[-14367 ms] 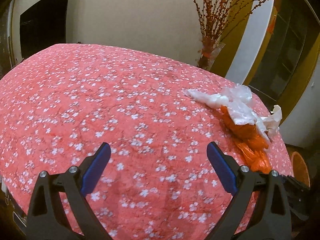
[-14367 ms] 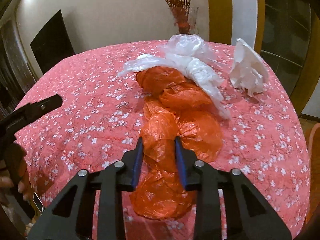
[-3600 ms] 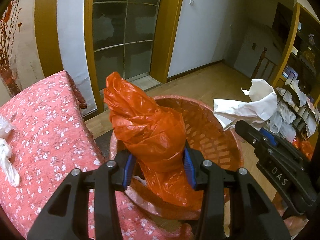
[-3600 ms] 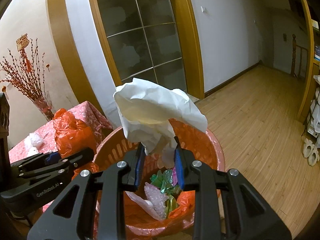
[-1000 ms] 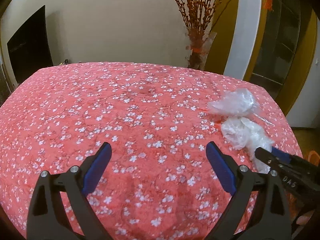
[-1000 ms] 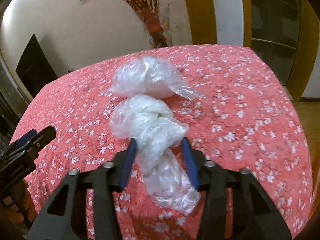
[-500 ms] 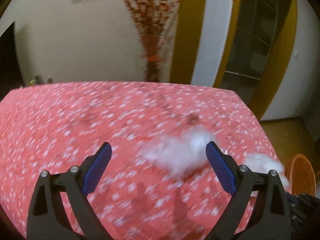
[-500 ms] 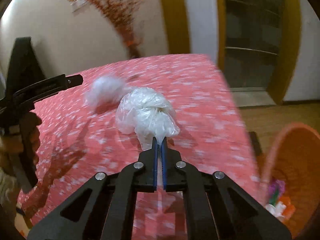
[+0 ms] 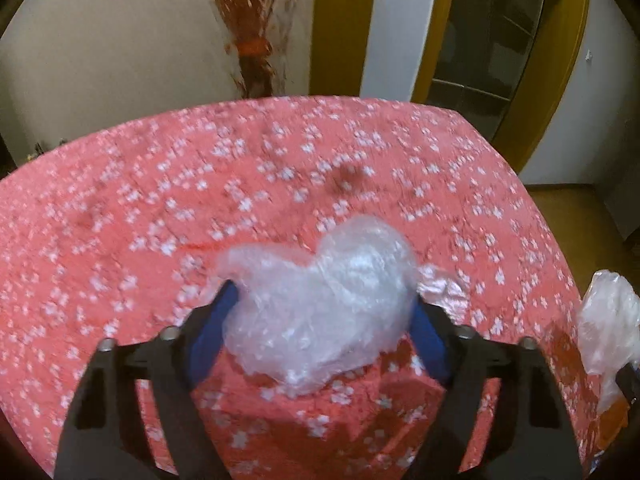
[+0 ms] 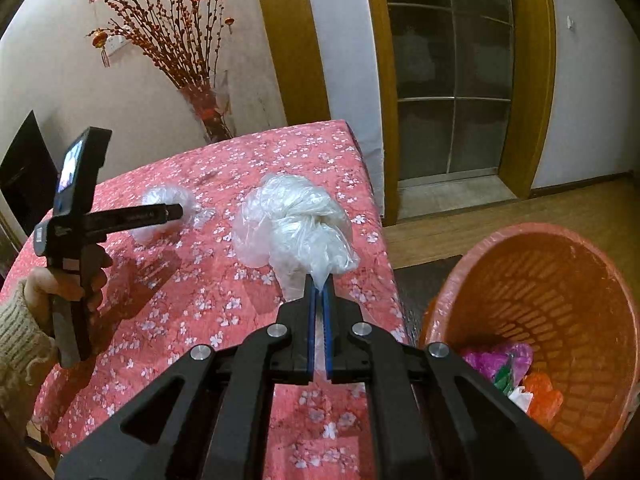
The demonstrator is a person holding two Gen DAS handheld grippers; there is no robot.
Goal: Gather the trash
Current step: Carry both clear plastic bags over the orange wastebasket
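Item 1: crumpled clear plastic bag, cloudy, puffed. Loc: on red floral tablecloth, betw. the blue pads of left gripper. Change vs 1 s ago: gripper then over bare cloth, jaws wide; now astride bag, jaws just been closing, pads at or near bag's sides. Firm pinch not confirmable (blur).

Item 2: knotted white-clear plastic bag bundle. Loc: clamped by its tail in right gripper, jaws together on film. Change: was lying on cloth betw. open pads; now lifted clear, held nr table edge.

Item 3: round orange plastic lattice basket, on floor beside table, holds coloured scraps.

Meaning: last two table pieces both engaged; est. task nr end, drop-off pending.
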